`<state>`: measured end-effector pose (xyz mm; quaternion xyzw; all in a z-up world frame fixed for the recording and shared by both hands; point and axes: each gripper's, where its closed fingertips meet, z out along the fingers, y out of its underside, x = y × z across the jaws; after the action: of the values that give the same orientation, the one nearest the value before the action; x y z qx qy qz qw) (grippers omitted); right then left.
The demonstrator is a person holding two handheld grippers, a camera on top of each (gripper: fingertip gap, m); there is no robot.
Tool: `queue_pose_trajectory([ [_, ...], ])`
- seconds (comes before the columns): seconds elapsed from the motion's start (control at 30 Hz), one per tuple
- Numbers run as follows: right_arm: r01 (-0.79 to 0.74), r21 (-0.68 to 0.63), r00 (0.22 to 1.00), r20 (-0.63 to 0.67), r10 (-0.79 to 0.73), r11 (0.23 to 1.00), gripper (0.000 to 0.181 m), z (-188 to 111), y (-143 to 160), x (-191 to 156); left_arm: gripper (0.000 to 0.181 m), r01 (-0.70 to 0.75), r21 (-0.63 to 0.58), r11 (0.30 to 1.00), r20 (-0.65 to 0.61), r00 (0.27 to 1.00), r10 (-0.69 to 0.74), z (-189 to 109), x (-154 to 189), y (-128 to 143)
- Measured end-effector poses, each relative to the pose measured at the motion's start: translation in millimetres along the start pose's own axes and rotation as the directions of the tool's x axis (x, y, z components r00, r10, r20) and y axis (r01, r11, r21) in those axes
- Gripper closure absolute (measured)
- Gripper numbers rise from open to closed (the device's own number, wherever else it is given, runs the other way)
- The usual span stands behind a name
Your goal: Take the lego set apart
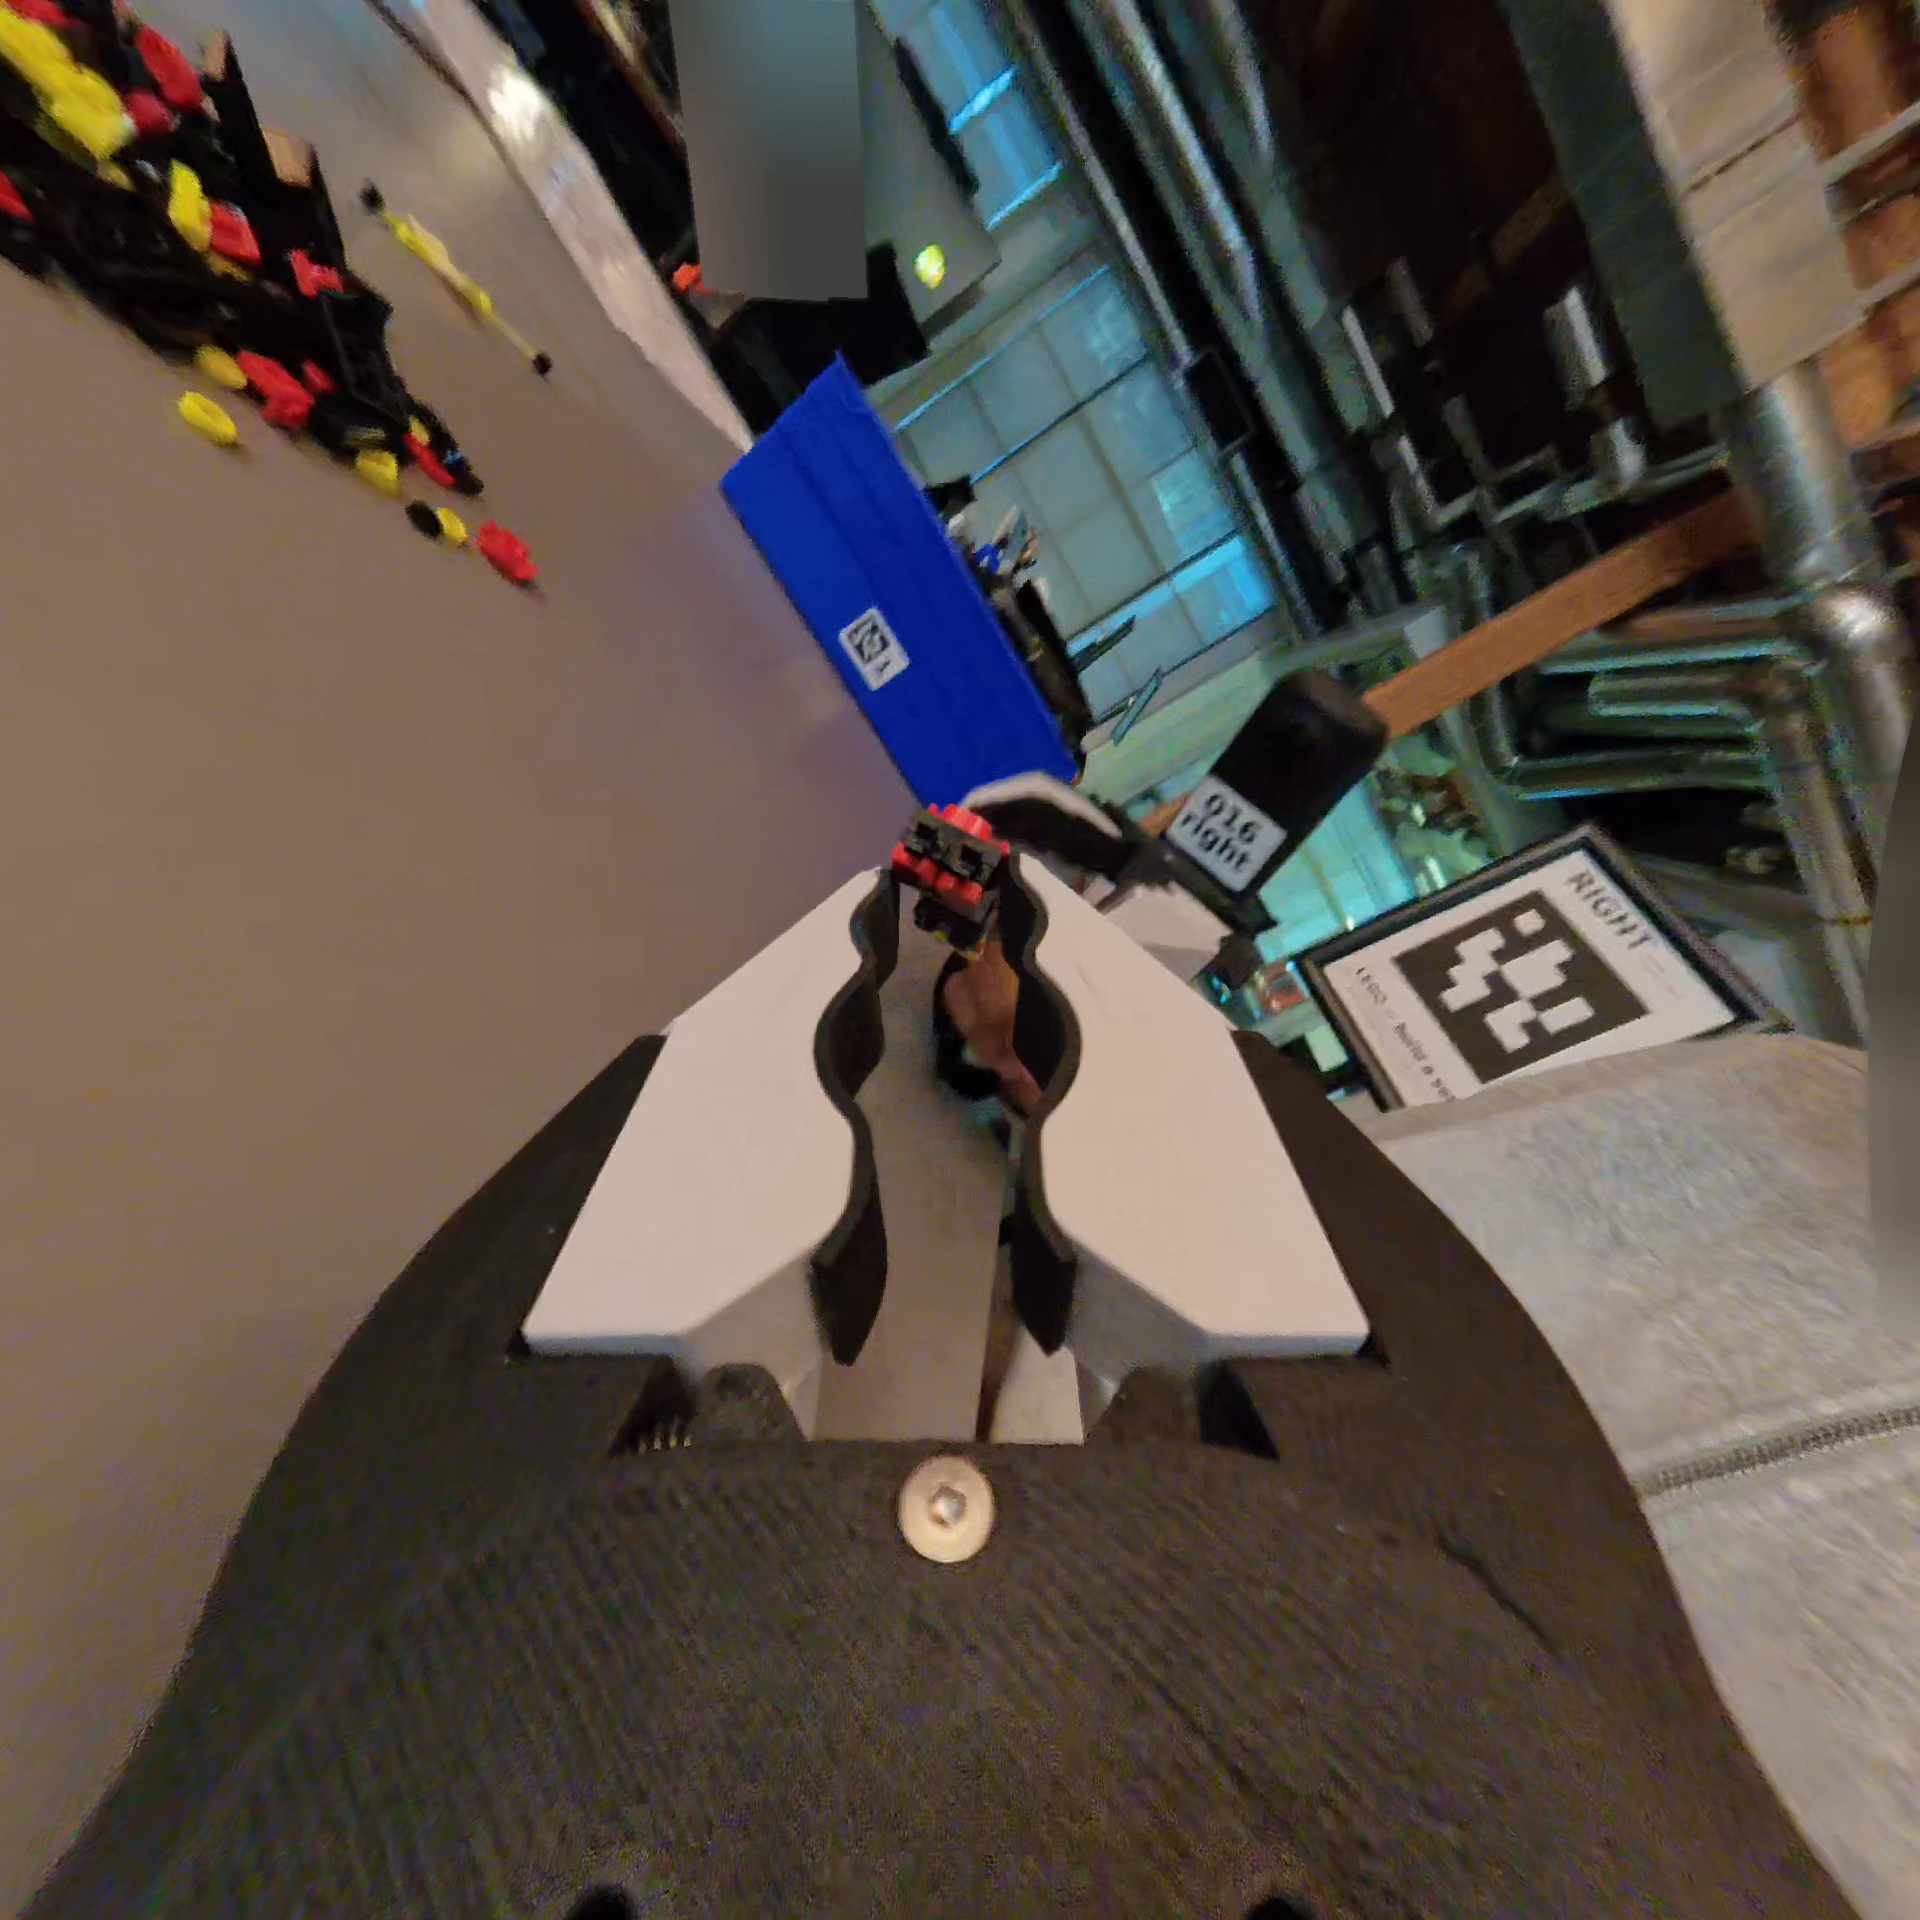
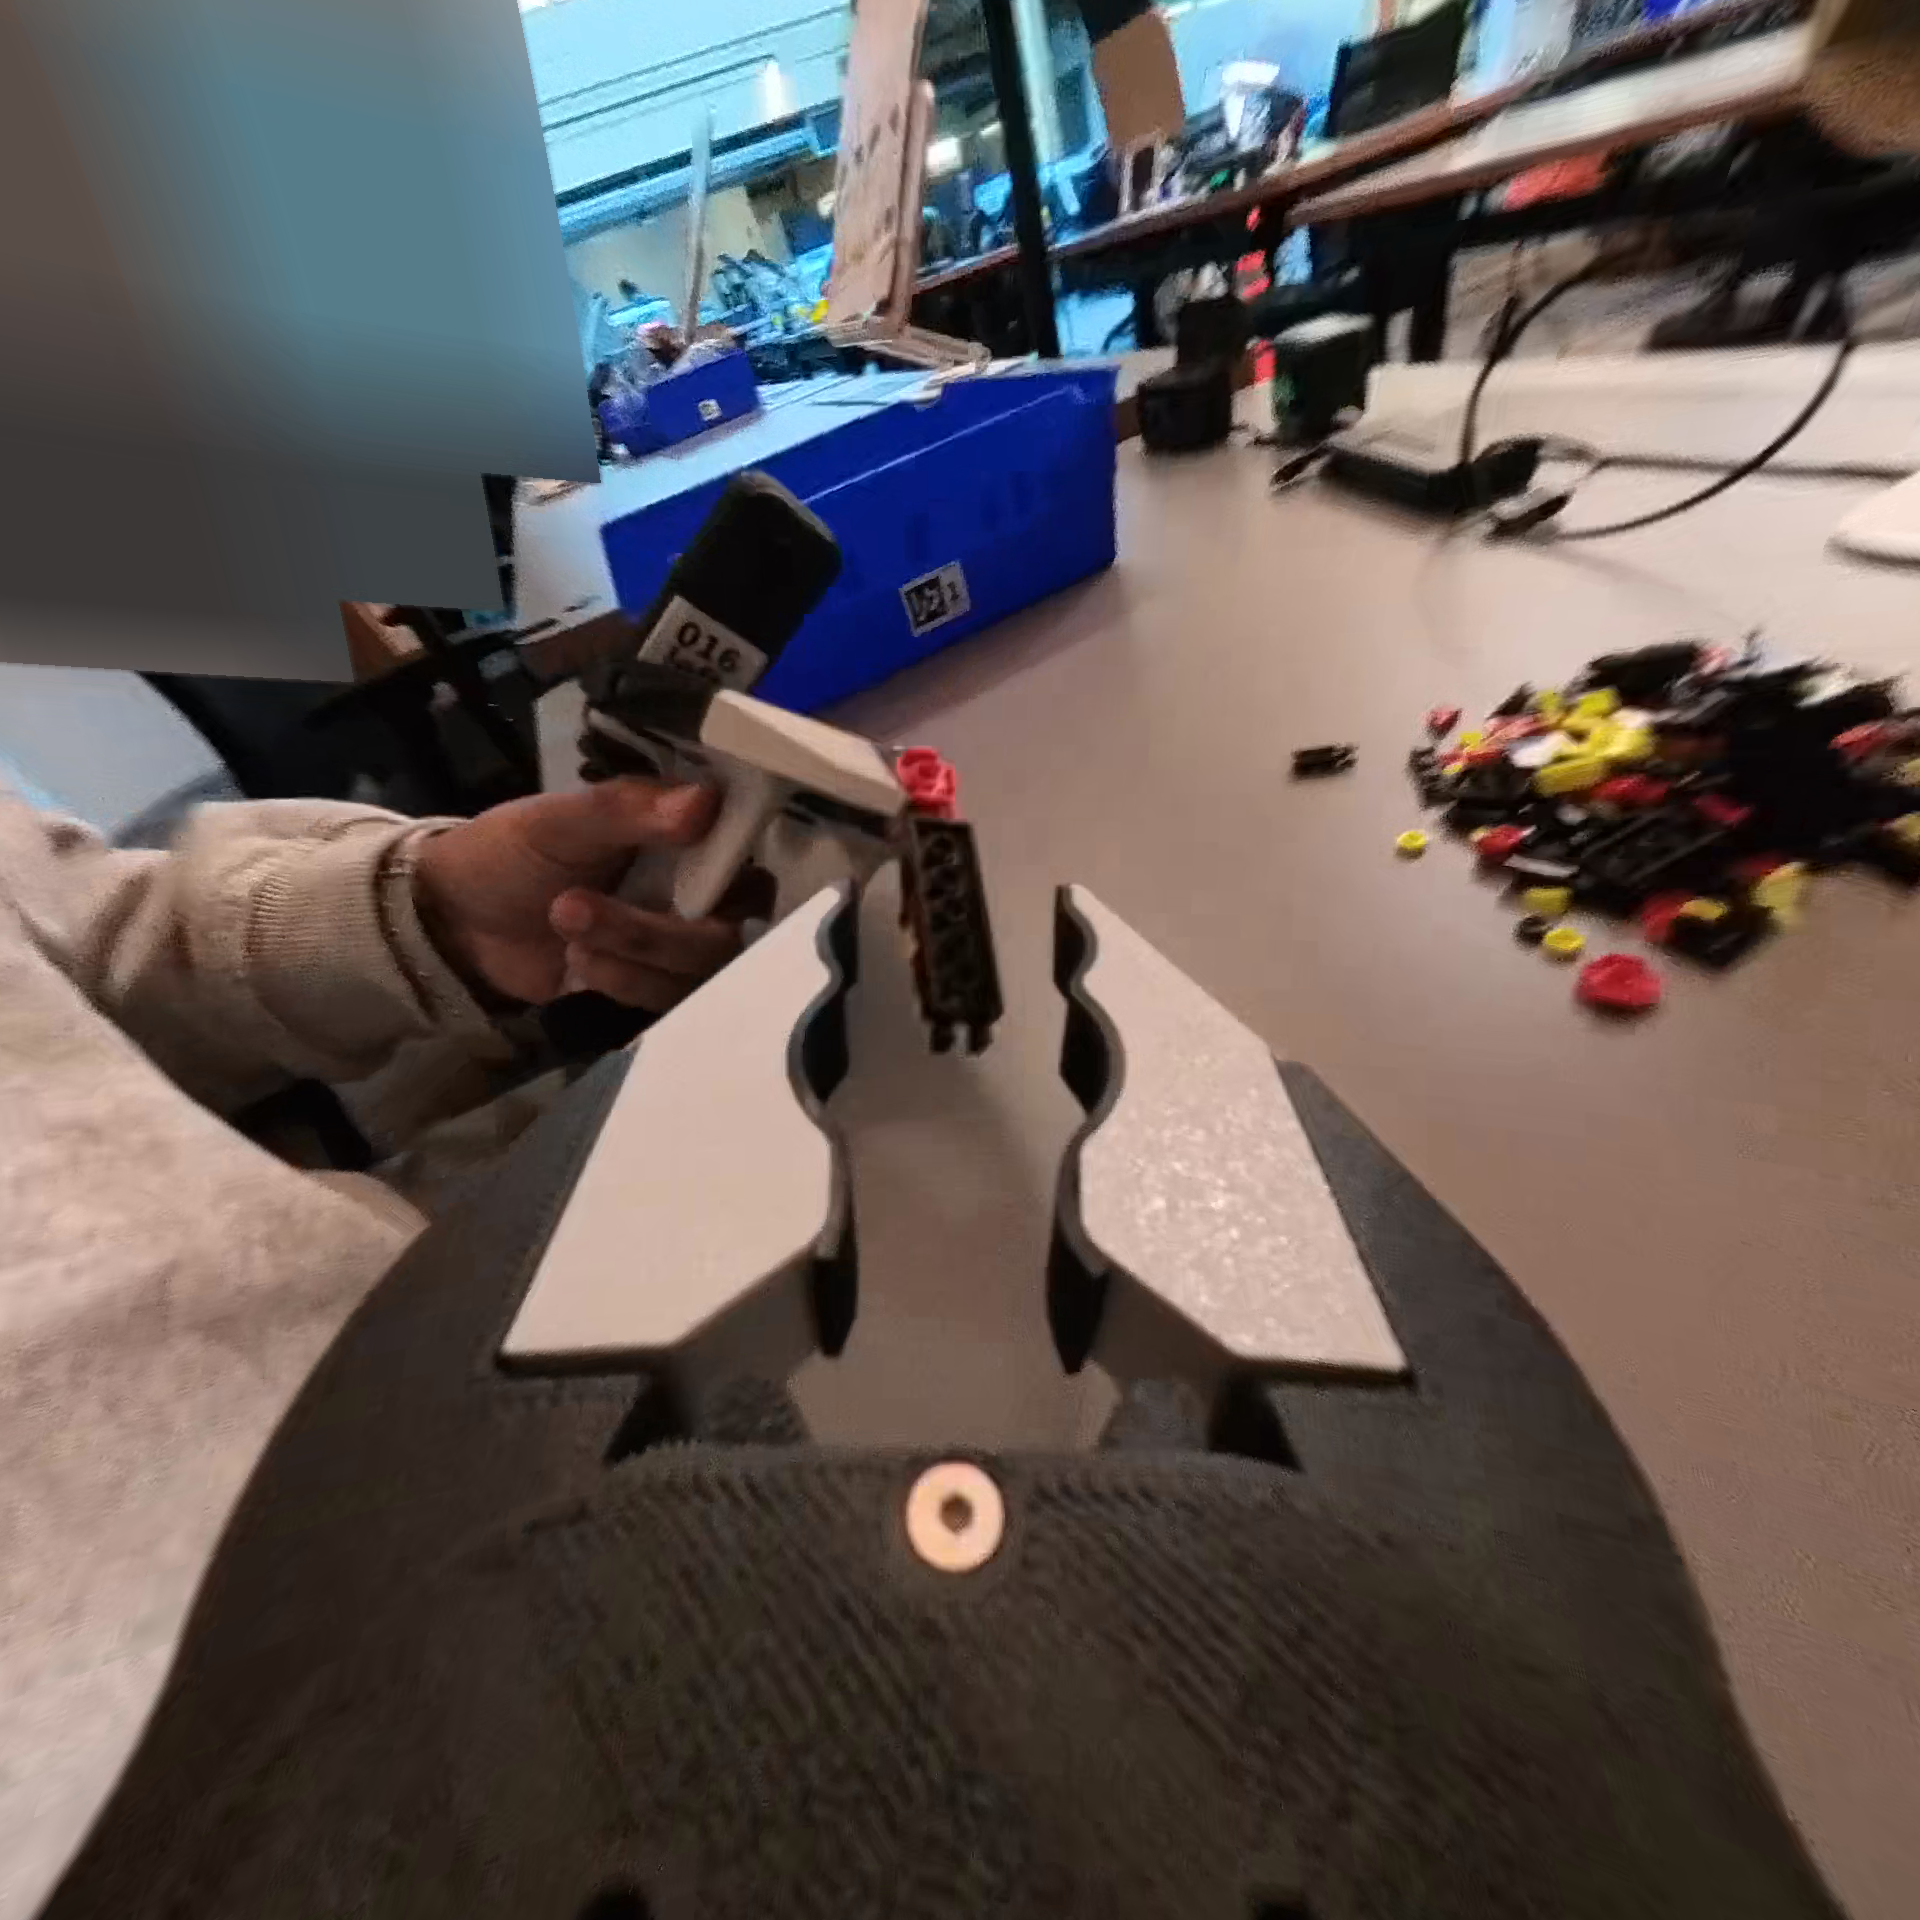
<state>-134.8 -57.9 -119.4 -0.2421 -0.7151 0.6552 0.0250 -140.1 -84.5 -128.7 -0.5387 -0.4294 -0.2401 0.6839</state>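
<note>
- My left gripper (image 1: 948,894) has its white fingers closed on a small black and red lego assembly (image 1: 948,868), pinching it at the fingertips and holding it in the air above the grey table (image 1: 364,831), clear of the surface.
- My right gripper (image 2: 954,909) is open with nothing in it; its jaws stand on each side of the lower end of the same assembly (image 2: 951,935), near it but, as far as I can tell, not touching.
- I judge the step in hand is to separate this piece. To do it well, I would close the right fingers squarely on the free black part, keep the left grip firm, then pull or twist apart slowly so that nothing flies away.
- The risk is a small red part on top slipping out, because the left hold is only at the tips.
- The right wrist view shows the long black brick with holes hanging down, the hand (image 2: 551,883) holding the left gripper, and the loose pile of black, yellow and red lego pieces (image 2: 1683,810) toward the right edge of the table.
- The left wrist view is strongly tilted; it shows how narrow the pinch is, which the other view hides.
- A blue plastic box (image 2: 883,520) stands at the far edge of the table.
</note>
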Motion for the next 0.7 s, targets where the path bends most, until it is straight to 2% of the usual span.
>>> queue_pose_trajectory([
  [0.03,0.063,0.006,0.997,-0.040,-0.063,0.998,0.142,-1,-2,2,0.161,-0.004,-0.024,1.000,-0.016,1.000,0.004,2,3,4],
  [0.1,0.192,-0.034,0.977,-0.091,-0.194,0.981,0.140,-1,2,4,0.161,-0.020,-0.039,0.999,-0.043,0.999,0.018,6,10,7],
  [0.17,0.278,-0.103,0.955,-0.078,-0.287,0.955,0.135,2,12,-1,0.162,-0.040,-0.046,0.998,-0.035,0.999,0.039,8,10,10],
  [0.27,0.324,-0.125,0.943,-0.039,-0.331,0.938,0.134,7,19,-12,0.161,-0.019,-0.051,0.998,-0.042,0.999,0.017,8,9,11],
  [0.3,0.334,-0.133,0.939,-0.045,-0.342,0.933,0.139,8,20,-12,0.161,-0.008,-0.051,0.999,-0.046,0.999,0.005,8,9,11],
  [0.37,0.353,-0.164,0.927,-0.070,-0.368,0.921,0.163,9,23,-9,0.161,0.005,-0.044,0.999,-0.051,0.999,-0.008,7,8,9],
  [0.43,0.344,-0.178,0.931,-0.065,-0.360,0.922,0.163,9,25,-8,0.162,0.013,-0.048,0.999,-0.051,0.999,-0.015,6,7,9],
  [0.5,0.267,-0.163,0.959,-0.049,-0.278,0.950,0.165,8,23,-7,0.162,0.008,-0.050,0.999,-0.053,0.999,-0.010,7,8,10],
  [0.6,0.042,-0.093,0.999,0.022,-0.040,0.995,0.165,5,14,-9,0.155,-0.016,-0.035,0.999,-0.065,0.998,0.013,6,10,7],
  [0.7,-0.214,-0.053,0.965,0.144,0.219,0.975,0.165,0,9,-10,0.141,-0.058,-0.022,0.998,-0.067,0.996,0.056,6,12,4],
])
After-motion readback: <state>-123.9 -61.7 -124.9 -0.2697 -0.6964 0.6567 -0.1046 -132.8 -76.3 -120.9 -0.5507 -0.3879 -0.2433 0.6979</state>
